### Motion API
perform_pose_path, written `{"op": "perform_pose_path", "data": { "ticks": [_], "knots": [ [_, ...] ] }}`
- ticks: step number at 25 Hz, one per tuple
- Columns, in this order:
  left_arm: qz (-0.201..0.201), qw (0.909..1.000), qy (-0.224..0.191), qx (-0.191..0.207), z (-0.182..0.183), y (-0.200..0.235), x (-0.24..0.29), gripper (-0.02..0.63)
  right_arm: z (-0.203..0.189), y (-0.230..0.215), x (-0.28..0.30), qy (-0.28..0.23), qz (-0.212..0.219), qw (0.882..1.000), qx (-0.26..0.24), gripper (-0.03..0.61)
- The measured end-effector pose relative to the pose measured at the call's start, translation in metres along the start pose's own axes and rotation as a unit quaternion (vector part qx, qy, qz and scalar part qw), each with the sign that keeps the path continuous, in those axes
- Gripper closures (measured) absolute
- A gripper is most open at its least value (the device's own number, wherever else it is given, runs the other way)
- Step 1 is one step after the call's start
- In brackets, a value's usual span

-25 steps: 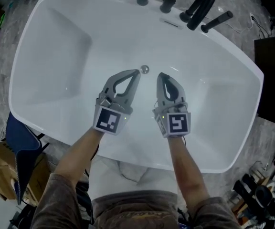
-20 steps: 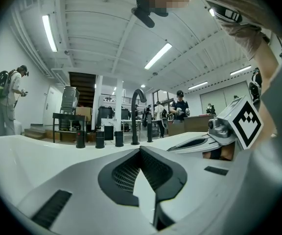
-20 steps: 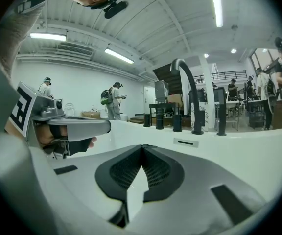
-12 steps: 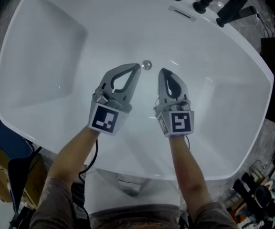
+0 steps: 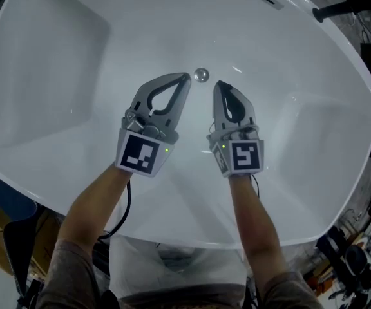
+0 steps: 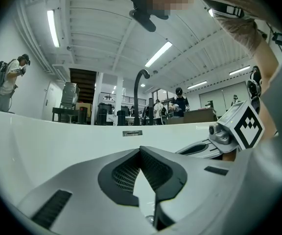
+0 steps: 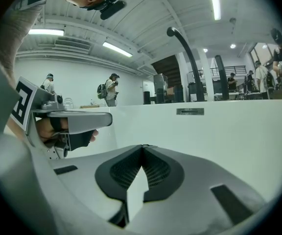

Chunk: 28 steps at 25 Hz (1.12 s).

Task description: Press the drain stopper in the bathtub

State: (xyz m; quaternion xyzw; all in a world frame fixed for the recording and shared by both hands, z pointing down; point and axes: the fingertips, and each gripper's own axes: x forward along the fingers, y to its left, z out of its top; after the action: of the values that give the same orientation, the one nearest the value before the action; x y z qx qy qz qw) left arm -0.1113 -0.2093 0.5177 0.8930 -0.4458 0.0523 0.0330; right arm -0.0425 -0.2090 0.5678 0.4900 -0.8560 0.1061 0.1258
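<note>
Both jaw pairs are pressed together, nothing pinched: left gripper [image 5: 187,78], right gripper [image 5: 218,84]. Drain stopper [image 5: 201,75] is seen between the two tips, just beside the left one.

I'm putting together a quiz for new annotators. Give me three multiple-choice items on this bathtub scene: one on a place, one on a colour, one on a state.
1. Where does the drain stopper lie?
A. On the tub floor, between the tips of the left tongs and right tongs
B. On the tub's rim
C. Under the right forearm

2. What colour is the bathtub?
A. Black
B. White
C. Green

3. How do both tongs' jaws stand?
A. Wide apart
B. Shut on the stopper
C. Shut, empty

Key: 1 A, the head view shows it between the two tips. 2 B, the tub is white all over. 3 C, each gripper view shows the tips together with nothing between.
</note>
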Motion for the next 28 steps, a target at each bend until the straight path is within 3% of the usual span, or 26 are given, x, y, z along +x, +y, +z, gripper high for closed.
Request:
{"op": "perform_pose_path", "data": {
  "ticks": [8, 28],
  "knots": [
    [-0.007, 1.0000, -0.003, 0.002, -0.029, 0.001, 0.009, 0.611, -0.029, 0.001, 0.014, 0.000, -0.002, 1.000, 0.006, 0.578],
    [-0.015, 0.9998, 0.003, -0.016, -0.106, -0.003, 0.030, 0.611, -0.143, -0.019, 0.062, 0.061, 0.011, 0.998, 0.020, 0.578]
  ]
}}
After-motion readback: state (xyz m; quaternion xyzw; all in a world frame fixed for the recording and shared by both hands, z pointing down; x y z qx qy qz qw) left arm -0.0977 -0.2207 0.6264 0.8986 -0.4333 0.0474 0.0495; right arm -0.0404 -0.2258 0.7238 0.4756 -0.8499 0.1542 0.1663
